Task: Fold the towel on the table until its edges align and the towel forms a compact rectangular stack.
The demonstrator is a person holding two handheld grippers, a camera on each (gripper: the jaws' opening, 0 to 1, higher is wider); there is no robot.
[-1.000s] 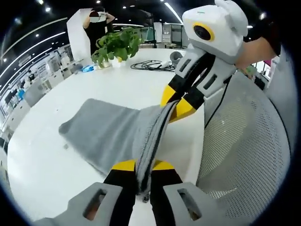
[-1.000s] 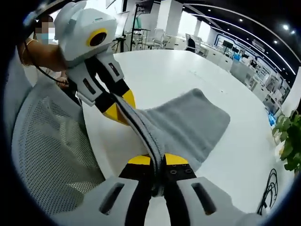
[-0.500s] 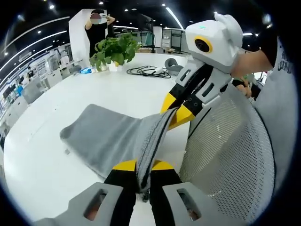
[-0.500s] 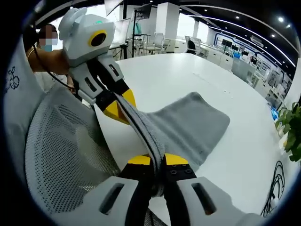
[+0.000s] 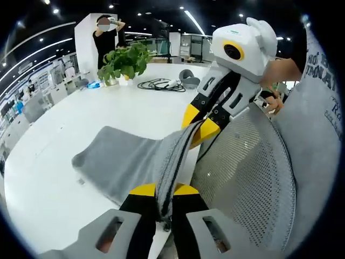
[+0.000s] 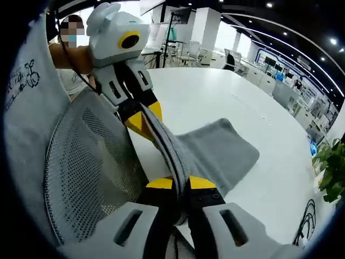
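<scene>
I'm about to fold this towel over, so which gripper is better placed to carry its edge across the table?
Neither, as I judge it: the left gripper and right gripper both clamp the same raised towel edge, so they should likely move together.

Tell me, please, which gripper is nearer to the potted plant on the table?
Right. The right gripper pinches the towel edge on the potted plant's side; the left gripper grips the same edge farther away.

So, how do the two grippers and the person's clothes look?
Both the left gripper and the right gripper have black fingers with yellow tips on light grey bodies. Each carries a white housing with a yellow ring. The person wears a grey shirt with dark print.
</scene>
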